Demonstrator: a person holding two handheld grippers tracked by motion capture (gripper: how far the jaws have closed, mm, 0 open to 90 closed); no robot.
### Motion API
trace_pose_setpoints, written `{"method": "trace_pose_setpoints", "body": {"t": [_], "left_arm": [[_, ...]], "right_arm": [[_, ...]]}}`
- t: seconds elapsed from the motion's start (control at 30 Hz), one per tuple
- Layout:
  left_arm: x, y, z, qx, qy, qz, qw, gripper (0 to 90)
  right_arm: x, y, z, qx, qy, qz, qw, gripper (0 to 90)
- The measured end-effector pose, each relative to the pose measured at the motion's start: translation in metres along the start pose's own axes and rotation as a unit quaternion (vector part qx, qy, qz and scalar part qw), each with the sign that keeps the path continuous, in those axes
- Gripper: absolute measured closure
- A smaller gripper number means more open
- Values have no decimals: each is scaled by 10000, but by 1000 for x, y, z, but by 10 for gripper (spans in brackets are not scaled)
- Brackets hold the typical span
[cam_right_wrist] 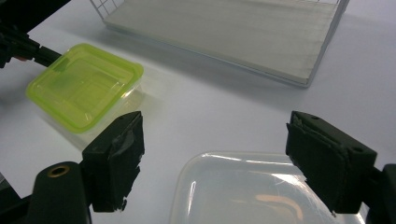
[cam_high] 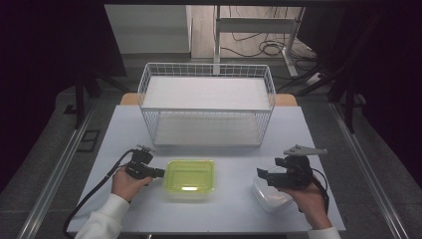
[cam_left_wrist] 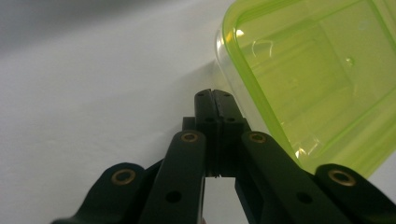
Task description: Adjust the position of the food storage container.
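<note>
On the white bench (cam_high: 234,209), a green box (cam_high: 189,177) is sitting near the middle, just in front of the white wire rack (cam_high: 206,107). The rack is standing at twelve o'clock from the box. The left hand-held gripper (cam_high: 160,173) is sitting at nine o'clock from the green box, right beside its edge. Its jaws are pressed tight together with nothing between them, and I cannot tell if the tip is touching the box.

At three o'clock from the green box, a clear box (cam_high: 271,195) is lying on the bench. The right hand-held gripper (cam_right_wrist: 212,158) is hovering over it with its jaws spread wide, one on each side of the box's near end.

It looks like the step in hand is getting ready to pick up the clear box. Next, the right hand-held gripper probably needs to go lower and squeeze gently on the rim, because the plastic looks thin and slippery.
</note>
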State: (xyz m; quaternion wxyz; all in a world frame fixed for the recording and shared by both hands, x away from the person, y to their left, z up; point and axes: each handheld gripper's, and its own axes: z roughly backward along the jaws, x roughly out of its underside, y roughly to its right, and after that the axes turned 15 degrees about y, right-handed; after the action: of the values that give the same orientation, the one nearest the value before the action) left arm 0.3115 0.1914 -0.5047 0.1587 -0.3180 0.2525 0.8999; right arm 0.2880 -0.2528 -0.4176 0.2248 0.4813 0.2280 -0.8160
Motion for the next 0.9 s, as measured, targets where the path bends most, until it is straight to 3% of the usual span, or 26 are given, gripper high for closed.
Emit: {"method": "trace_pose_setpoints", "body": {"t": [0.17,0.3,0.53,0.9], "left_arm": [[1,3,-2,55,91,121,9999,900],[2,5,-5,212,-7,96,9997,900],[0,16,-9,249,11,-11,9997,900],[2,19,-12,311,-67,-103,9994,900]], "right_arm": [[0,0,0,10,-7,7,10000,196],[0,-2,-3,-1,-24,10,10000,196],[1,-5,-6,-47,-50,19,10000,196],[2,-6,-8,-23,-56,25,10000,196]]}}
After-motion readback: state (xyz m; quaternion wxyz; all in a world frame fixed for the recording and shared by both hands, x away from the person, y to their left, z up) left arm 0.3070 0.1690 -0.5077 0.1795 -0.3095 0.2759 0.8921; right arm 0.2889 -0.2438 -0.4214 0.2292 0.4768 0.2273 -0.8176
